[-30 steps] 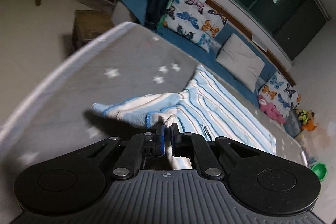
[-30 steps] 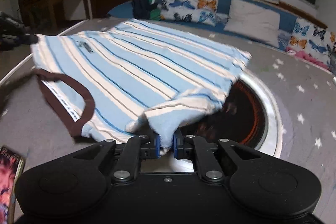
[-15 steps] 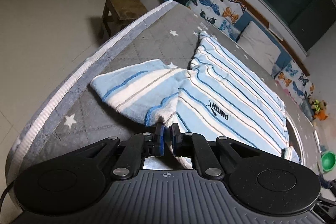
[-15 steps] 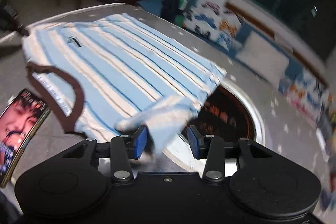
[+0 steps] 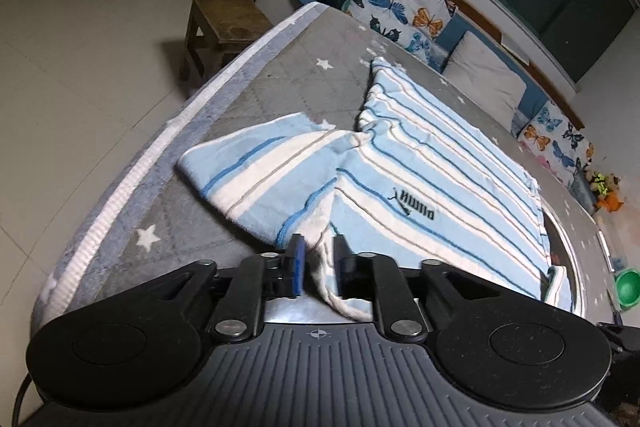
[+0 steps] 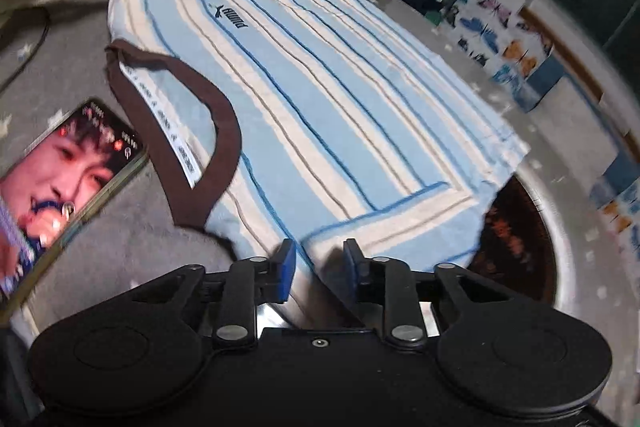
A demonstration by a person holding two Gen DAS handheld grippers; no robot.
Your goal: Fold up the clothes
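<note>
A light-blue and white striped T-shirt (image 5: pixel 420 163) lies spread face up on the grey star-patterned table cover (image 5: pixel 260 79). Its brown collar (image 6: pixel 192 107) points toward the right wrist camera. My left gripper (image 5: pixel 319 259) is at the shoulder by the spread left sleeve (image 5: pixel 260 163). Its jaws are opening, and a fold of cloth hangs loose between them with a gap on the left side. My right gripper (image 6: pixel 319 265) sits at the edge of the other sleeve (image 6: pixel 400 215). Its jaws are closing, a little apart, and the pads are not pressing the cloth.
A phone (image 6: pixel 68 171) with a lit screen lies on the cover left of the collar. A round metal-rimmed recess (image 6: pixel 520 227) sits under the shirt's right side. A wooden stool (image 5: pixel 224 23), a sofa with butterfly cushions (image 5: pixel 408 7) and a green bowl (image 5: pixel 626 287) stand beyond the table.
Both grippers brought the shirt down flat onto the cover. The left jaws parted off the shoulder cloth. The right gripper let go of the sleeve, opened wide, then narrowed, and rolled.
</note>
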